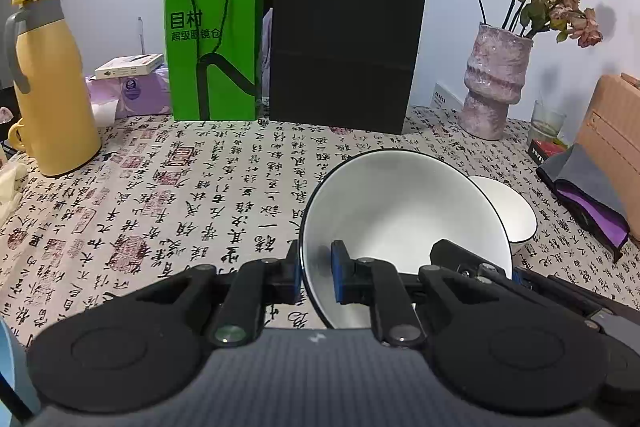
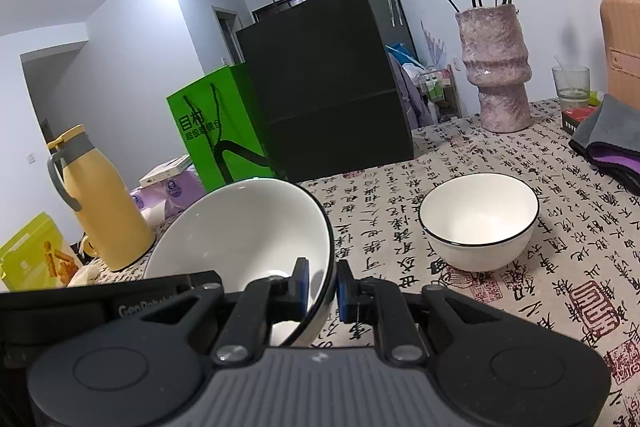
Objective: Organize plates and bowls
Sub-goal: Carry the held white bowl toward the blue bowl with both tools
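A large white bowl with a thin black rim is held tilted above the table by both grippers. My left gripper is shut on its left rim, one pad inside and one outside. My right gripper is shut on the opposite rim of the same large bowl. A smaller white bowl with a black rim stands upright on the tablecloth to the right; in the left wrist view the smaller bowl is partly hidden behind the large one.
A calligraphy-print tablecloth covers the table. At the back stand a yellow jug, a green bag, a black bag and a pink vase with dried flowers. A grey-purple cloth and a glass are at right.
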Demonstrator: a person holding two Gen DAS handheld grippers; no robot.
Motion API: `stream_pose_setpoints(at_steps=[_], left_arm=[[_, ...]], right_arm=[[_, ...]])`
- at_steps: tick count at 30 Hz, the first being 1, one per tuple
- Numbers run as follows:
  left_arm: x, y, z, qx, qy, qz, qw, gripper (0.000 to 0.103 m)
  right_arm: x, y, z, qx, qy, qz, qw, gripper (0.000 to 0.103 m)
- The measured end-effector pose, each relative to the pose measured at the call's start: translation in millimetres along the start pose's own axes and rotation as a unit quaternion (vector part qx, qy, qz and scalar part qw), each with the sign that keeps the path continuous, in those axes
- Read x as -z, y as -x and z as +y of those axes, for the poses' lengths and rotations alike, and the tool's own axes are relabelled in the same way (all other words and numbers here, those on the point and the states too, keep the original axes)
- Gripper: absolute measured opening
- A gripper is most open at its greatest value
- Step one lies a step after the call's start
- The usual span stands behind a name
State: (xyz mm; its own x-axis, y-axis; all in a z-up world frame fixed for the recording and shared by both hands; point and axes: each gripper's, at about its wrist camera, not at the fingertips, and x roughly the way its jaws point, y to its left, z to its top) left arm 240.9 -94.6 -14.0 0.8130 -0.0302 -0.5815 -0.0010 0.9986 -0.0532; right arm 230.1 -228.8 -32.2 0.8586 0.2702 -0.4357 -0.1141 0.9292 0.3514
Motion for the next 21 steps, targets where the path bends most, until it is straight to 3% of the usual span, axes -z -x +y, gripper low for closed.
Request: stream_pose_setpoints(at_steps=[21], left_arm=[[4, 35, 23, -0.003, 0.017, -0.025, 0.9995, 0.014]], right_arm=[[2, 24, 32, -0.010, 0.025, -0.014, 1.000, 0.014]])
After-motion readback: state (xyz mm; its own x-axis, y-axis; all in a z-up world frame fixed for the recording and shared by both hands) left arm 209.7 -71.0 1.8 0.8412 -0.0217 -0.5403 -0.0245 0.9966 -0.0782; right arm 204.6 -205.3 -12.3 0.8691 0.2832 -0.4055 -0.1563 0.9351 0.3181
